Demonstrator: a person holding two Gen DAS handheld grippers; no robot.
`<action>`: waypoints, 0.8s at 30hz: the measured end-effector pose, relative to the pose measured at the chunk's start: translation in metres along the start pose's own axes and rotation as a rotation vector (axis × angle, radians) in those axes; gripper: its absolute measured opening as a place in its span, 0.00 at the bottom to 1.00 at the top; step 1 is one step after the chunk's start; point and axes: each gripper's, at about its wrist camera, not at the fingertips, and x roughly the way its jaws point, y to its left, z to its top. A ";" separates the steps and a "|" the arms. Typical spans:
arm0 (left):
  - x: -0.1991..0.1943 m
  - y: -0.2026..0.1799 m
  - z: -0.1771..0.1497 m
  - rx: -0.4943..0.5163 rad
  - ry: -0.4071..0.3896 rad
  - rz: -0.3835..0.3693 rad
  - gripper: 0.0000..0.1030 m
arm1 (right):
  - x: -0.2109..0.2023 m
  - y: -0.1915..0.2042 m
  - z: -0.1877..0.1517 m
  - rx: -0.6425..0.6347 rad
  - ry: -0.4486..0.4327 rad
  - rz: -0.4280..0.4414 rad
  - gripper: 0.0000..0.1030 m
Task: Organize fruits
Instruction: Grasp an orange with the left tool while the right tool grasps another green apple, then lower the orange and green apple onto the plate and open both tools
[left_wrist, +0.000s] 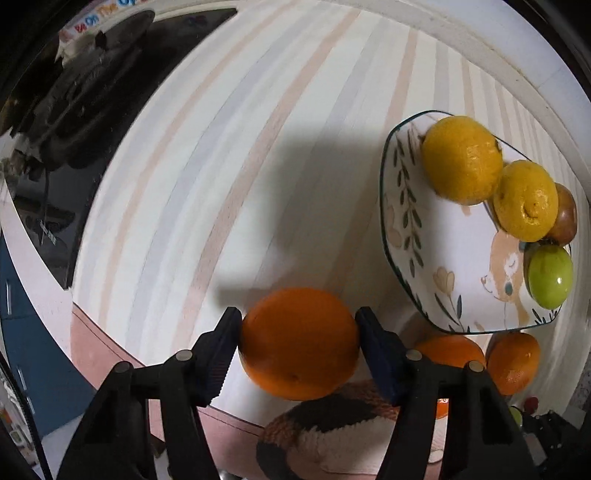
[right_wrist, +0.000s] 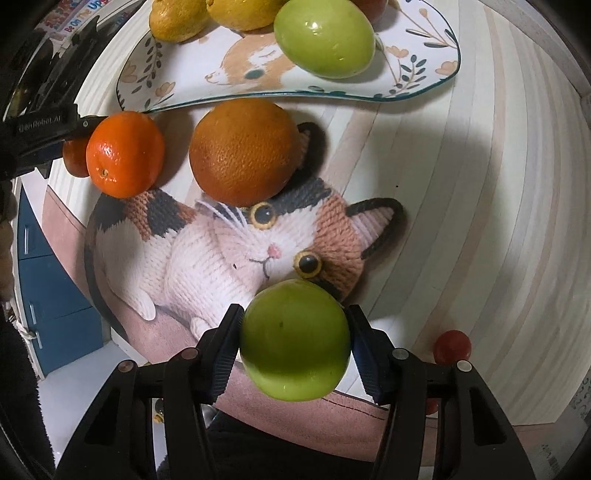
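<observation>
Currently an orange (left_wrist: 299, 343) is being held between the two dark pads of the left gripper (left_wrist: 299, 345), which are being pressed against its opposite sides, above the striped tablecloth (left_wrist: 221, 166). To the right of it, a patterned plate (left_wrist: 413, 236) is being occupied by two lemons (left_wrist: 461, 158), a green fruit (left_wrist: 549, 276) and a brownish fruit (left_wrist: 565, 218) that is mostly hidden behind the lemons, so its kind cannot be told.

Meanwhile a green apple (right_wrist: 295, 339) is being gripped by the right gripper (right_wrist: 295, 341), its fingers closed on the fruit's flanks, just over the lower edge of a knitted cat picture (right_wrist: 229, 251) on the cloth. Ahead of this gripper, a large orange (right_wrist: 243, 151) and a smaller tangerine (right_wrist: 125, 155) are being left lying near each other on the cloth, just in front of the plate's near rim (right_wrist: 258, 96). A second green apple (right_wrist: 325, 37) is being carried on the plate. A small red fruit (right_wrist: 452, 347) is lying to the right, just beside the right gripper's arm.
</observation>
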 end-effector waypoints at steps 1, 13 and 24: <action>-0.002 -0.001 -0.003 -0.001 -0.006 0.002 0.59 | 0.000 -0.003 0.002 0.005 0.005 0.007 0.58; -0.011 -0.007 -0.082 -0.096 0.015 -0.055 0.59 | -0.015 -0.028 0.001 0.020 0.035 0.044 0.64; -0.014 -0.035 -0.135 -0.126 0.037 -0.081 0.59 | -0.016 -0.033 -0.005 -0.013 0.038 0.062 0.63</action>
